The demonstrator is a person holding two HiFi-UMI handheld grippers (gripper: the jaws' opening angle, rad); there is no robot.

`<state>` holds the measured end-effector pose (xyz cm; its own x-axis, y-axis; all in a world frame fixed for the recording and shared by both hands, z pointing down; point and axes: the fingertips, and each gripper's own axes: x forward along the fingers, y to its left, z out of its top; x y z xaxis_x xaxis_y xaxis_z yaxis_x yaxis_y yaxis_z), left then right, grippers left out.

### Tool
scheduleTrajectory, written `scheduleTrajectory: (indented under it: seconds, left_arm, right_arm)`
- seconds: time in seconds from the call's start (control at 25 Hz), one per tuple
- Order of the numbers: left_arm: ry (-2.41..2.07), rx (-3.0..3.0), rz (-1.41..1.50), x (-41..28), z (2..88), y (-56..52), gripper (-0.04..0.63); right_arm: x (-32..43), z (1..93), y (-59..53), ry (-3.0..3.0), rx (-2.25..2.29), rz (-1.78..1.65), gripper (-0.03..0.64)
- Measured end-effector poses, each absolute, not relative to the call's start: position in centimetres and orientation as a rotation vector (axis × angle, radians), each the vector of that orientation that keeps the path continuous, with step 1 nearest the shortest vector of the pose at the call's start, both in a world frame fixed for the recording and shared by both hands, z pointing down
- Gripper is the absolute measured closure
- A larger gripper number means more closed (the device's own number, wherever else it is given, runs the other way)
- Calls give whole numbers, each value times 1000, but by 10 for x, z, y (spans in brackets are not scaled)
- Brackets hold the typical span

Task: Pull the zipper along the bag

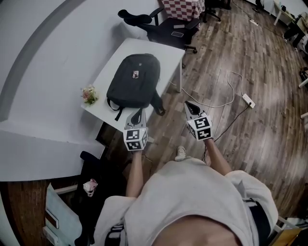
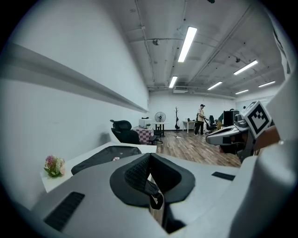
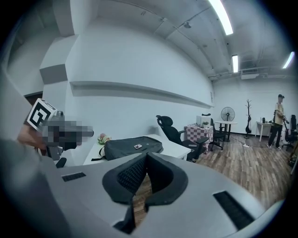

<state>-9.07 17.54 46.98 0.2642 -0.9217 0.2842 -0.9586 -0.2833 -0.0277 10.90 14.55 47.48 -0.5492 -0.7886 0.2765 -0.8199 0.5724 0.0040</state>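
Note:
A black backpack (image 1: 134, 79) lies flat on a white table (image 1: 163, 50), with a small light tag on its top and straps hanging over the near edge. My left gripper (image 1: 139, 111) hovers at the table's near edge, just short of the bag, shut with nothing in it. My right gripper (image 1: 187, 104) hangs over the floor to the right of the table, also shut and empty. In the left gripper view the backpack (image 2: 104, 158) lies beyond the closed left gripper (image 2: 149, 159). The right gripper view shows the bag (image 3: 132, 146) past the closed right gripper (image 3: 145, 155).
A small flower bunch (image 1: 89, 94) stands at the table's left corner. A black office chair (image 1: 168, 29) sits behind the table, beside a checkered table (image 1: 182, 7). A power strip (image 1: 248, 100) with a cable lies on the wood floor. A person (image 2: 201, 118) stands far off.

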Motion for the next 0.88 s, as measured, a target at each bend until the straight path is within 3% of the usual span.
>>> scheduleTrajectory:
  seconds: [0.88]
  left_arm:
    - [-1743,2285,501,-93,515,32,569]
  right_arm:
    - [73,531,5,-2562,1132,291,603]
